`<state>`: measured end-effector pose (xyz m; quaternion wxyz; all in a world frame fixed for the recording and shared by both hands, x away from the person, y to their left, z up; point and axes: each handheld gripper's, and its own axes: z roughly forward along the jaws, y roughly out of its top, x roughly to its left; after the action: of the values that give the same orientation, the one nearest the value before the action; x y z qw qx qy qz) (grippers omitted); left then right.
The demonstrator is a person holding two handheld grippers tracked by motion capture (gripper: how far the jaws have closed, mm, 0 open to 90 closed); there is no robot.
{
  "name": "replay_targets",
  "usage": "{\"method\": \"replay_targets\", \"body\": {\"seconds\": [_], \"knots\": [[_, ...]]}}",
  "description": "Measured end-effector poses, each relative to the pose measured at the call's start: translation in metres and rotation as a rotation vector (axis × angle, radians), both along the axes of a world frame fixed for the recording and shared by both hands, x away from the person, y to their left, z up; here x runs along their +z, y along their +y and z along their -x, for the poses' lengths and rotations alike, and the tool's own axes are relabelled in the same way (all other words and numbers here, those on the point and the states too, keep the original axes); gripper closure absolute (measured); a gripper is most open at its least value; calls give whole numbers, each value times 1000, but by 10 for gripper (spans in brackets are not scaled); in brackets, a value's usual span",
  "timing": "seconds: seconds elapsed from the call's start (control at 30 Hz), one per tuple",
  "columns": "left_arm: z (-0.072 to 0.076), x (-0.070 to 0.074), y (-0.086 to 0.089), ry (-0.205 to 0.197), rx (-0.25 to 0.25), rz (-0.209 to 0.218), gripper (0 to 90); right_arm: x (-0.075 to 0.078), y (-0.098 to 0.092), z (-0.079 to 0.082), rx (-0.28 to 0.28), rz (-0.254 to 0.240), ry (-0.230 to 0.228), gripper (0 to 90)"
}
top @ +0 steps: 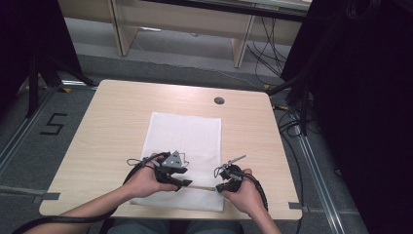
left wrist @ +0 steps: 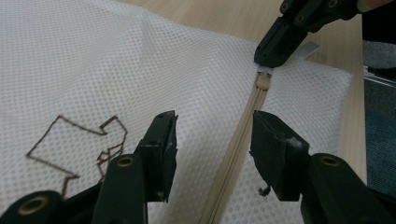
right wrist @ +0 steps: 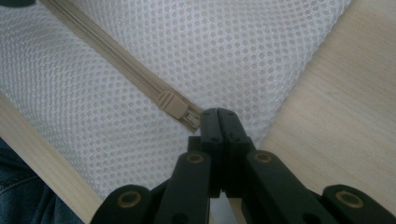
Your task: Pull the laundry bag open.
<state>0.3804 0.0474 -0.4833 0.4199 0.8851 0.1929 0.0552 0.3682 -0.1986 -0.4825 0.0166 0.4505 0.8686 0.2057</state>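
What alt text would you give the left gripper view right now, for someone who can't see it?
The left tool stands open over a white mesh bag, one jaw on each side of its beige zipper without touching it. Farther along, the right tool is shut on the zipper's pull tab. A brown outline logo marks the mesh.

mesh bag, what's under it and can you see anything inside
The white mesh bag lies flat on the wooden table, which shows all round it. Its beige zipper looks closed, and the weave shows no clear contents; whether anything thin lies inside cannot be told.

A white mesh laundry bag (top: 184, 146) lies flat on the table, its beige zipper (left wrist: 238, 144) near the front edge.
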Motion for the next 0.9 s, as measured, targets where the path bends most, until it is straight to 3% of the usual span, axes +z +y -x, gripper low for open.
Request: {"method": "replay_targets", "body": {"seconds": [0.2, 0.3, 0.33, 0.47, 0.7, 0.9], "knots": [[2, -5, -17, 3, -30, -17, 495, 1, 0, 2, -20, 4, 5, 900], [2, -7, -23, -4, -41, -18, 495, 0, 0, 1, 3, -2, -10, 900], [2, -7, -25, 4, -39, -18, 495, 1, 1, 2, -18, 8, 3, 900], [1, -7, -30, -12, -67, -13, 487, 0, 0, 1, 3, -1, -16, 900], [4, -7, -38, 3, -83, -3, 489, 0, 1, 2, 3, 6, -20, 900], [6, -10, -44, -3, -114, -22, 506, 0, 0, 1, 4, 1, -19, 900]]}}
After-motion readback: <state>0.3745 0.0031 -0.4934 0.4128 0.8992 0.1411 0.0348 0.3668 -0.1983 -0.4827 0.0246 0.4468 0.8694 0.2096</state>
